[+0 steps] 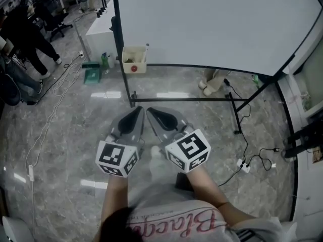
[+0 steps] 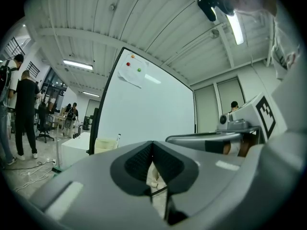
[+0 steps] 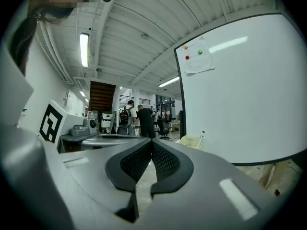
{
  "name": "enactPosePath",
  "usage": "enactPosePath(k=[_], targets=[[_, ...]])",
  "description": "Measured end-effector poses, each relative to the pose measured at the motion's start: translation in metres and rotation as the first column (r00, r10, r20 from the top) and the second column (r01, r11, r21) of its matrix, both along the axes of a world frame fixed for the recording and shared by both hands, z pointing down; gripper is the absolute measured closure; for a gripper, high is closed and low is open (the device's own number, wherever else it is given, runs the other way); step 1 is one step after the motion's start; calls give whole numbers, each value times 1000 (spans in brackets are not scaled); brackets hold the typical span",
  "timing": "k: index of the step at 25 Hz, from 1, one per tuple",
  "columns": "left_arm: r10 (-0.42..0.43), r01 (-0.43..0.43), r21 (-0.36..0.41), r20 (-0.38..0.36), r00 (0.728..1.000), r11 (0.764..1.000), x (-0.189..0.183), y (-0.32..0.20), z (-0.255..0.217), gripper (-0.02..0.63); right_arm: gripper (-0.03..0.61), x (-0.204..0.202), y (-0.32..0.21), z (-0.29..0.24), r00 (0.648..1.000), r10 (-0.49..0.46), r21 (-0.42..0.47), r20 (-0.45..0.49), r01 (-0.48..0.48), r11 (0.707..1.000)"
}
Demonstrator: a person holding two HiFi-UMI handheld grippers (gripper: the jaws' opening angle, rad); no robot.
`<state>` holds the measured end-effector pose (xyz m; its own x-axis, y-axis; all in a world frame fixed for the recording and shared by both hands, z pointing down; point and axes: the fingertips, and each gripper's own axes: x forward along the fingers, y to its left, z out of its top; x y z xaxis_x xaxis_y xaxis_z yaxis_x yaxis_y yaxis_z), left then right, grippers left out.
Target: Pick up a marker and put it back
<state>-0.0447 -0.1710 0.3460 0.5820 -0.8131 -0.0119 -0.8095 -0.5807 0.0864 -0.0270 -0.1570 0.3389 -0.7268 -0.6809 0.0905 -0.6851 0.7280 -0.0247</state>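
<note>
Both tools idle, held low and close in front of the person carrying them, over the grey marbled floor (image 1: pixel 60 135).

Left hand-held gripper (image 1: pixel 138 110): pads pressed together at the tips, nothing between them. Right hand-held gripper (image 1: pixel 150 111): likewise pressed together, empty. The two noses angle toward each other, almost touching.

Task's thing: a slim white marker with a dark cap (image 3: pixel 202 137), as I read it; too small for more detail. It stands in a cream open-topped box (image 1: pixel 134 60) hung at the lower left corner of the large whiteboard (image 1: pixel 212 24). Long axis near upright, cap end up, leaning a little.

Key relation: box and marker lie ahead of both noses, well apart from them and a touch to the left. I judge the left tool marginally nearer, though either could reach. A grab would want the jaws spread first, then brought onto the shaft above the box rim.

In the way: the floor bar of the black metal stand (image 1: pixel 176 100) runs between me and the board, its foot just ahead of the noses.

Around:
- green bottle (image 1: pixel 105 60) and green tray (image 1: pixel 92 75) on the floor left of the box
- pale shoes (image 1: pixel 209 84) under the board
- white power strip with black cables (image 1: pixel 244 166) at right
- people (image 1: pixel 25 34) far left, well clear
</note>
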Motion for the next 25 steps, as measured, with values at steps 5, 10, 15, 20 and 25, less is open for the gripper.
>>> enactPosePath(k=[5,10,15,20,25], targets=[[-18,18,21,5,1000,1000,-4,-53,-2,614,577,2,-53,4,1000,-9,5,-2,9,1000],[-47,47,39,5,999,998,-2,-116,-10,614,577,7,-116,-4,1000,-23,33,-6,23,999],[-61,61,33,17,998,998,-7,-154,-5,614,577,5,-160,5,1000,-18,15,-10,18,1000],[-72,71,18,21,997,997,-11,-182,2,615,575,5,-191,20,1000,-1,-19,-12,1,1000],[-82,82,0,16,997,997,-20,-200,8,614,568,1,-215,36,999,12,-60,-34,-14,998]])
